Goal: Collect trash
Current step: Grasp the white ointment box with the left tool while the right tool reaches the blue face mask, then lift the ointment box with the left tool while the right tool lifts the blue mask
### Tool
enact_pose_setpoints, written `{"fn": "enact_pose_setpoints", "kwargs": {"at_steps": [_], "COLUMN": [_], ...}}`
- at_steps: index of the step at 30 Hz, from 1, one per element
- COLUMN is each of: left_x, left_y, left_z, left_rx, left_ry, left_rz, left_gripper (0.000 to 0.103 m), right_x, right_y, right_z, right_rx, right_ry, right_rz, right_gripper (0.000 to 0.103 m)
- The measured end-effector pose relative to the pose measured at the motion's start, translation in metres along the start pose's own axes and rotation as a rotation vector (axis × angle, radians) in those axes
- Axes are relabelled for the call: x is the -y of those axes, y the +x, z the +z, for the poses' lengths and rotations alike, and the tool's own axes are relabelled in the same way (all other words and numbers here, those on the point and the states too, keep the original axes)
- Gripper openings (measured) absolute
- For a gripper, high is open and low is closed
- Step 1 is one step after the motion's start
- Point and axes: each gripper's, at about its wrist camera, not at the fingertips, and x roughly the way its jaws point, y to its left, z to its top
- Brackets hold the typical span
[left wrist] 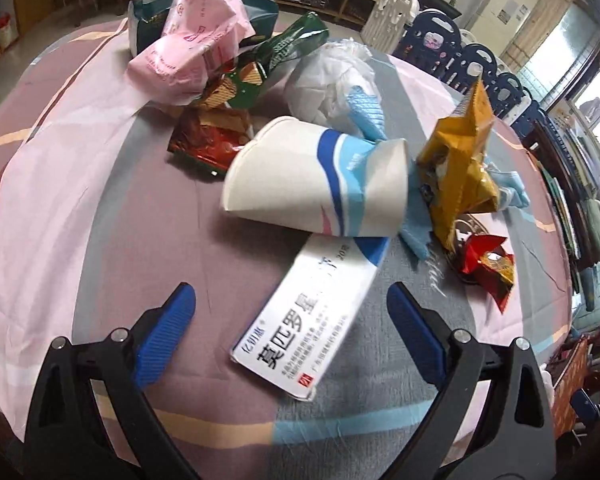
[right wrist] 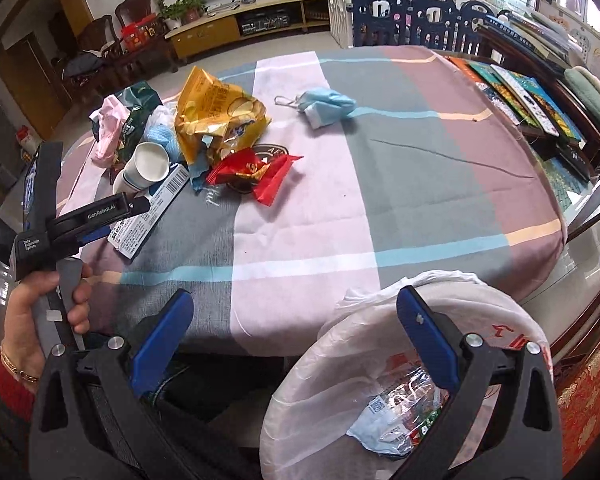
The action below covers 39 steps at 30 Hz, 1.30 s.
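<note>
My left gripper (left wrist: 291, 303) is open, its blue pads either side of a white medicine box (left wrist: 308, 316) lying on the tablecloth. Just beyond lies a tipped paper cup (left wrist: 320, 184), a yellow snack bag (left wrist: 460, 160), a red wrapper (left wrist: 488, 268), a white plastic bag (left wrist: 328, 76), a pink bag (left wrist: 196, 40) and green wrappers (left wrist: 276, 52). My right gripper (right wrist: 294, 312) is open and empty at the table's near edge, above a white trash bag (right wrist: 360, 380) holding some wrappers. The left gripper (right wrist: 96, 216) shows at left there, by the box (right wrist: 152, 208). A blue face mask (right wrist: 324, 104) lies apart.
The round table has a striped pink, grey and mauve cloth (right wrist: 380, 200). Books (right wrist: 520, 92) lie on a side bench at right. Blue and white playpen panels (right wrist: 412, 16) stand behind the table. A TV cabinet (right wrist: 236, 28) and chairs stand at the back.
</note>
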Motion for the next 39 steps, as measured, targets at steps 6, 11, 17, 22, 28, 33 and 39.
{"fn": "enact_pose_setpoints", "kwargs": {"at_steps": [6, 11, 17, 22, 28, 33, 39], "left_x": [0.030, 0.048, 0.060, 0.064, 0.049, 0.040, 0.032], "left_y": [0.012, 0.008, -0.009, -0.032, -0.053, -0.045, -0.046], "left_z": [-0.008, -0.013, -0.038, -0.062, -0.069, -0.062, -0.065], "left_rx": [-0.036, -0.016, -0.078, -0.018, 0.112, 0.099, 0.102], "left_ry": [0.139, 0.214, 0.146, 0.072, -0.014, -0.068, -0.072], "left_rz": [0.049, 0.053, -0.061, -0.033, 0.011, 0.007, 0.022], "left_gripper": [0.089, 0.050, 0.042, 0.041, 0.041, 0.041, 0.041], "right_x": [-0.012, -0.019, -0.011, -0.005, -0.012, -0.013, 0.005], "right_y": [0.009, 0.010, 0.005, 0.009, 0.056, 0.135, 0.185], "right_z": [0.001, 0.002, 0.006, 0.035, 0.119, 0.176, 0.182], "right_rx": [-0.018, -0.015, 0.001, 0.057, 0.176, 0.087, -0.061], "right_ry": [-0.008, -0.028, -0.009, -0.018, -0.113, -0.206, -0.180], "right_rz": [0.014, 0.011, -0.006, -0.065, -0.181, -0.314, -0.314], "right_gripper": [0.099, 0.099, 0.099, 0.099, 0.099, 0.099, 0.050]}}
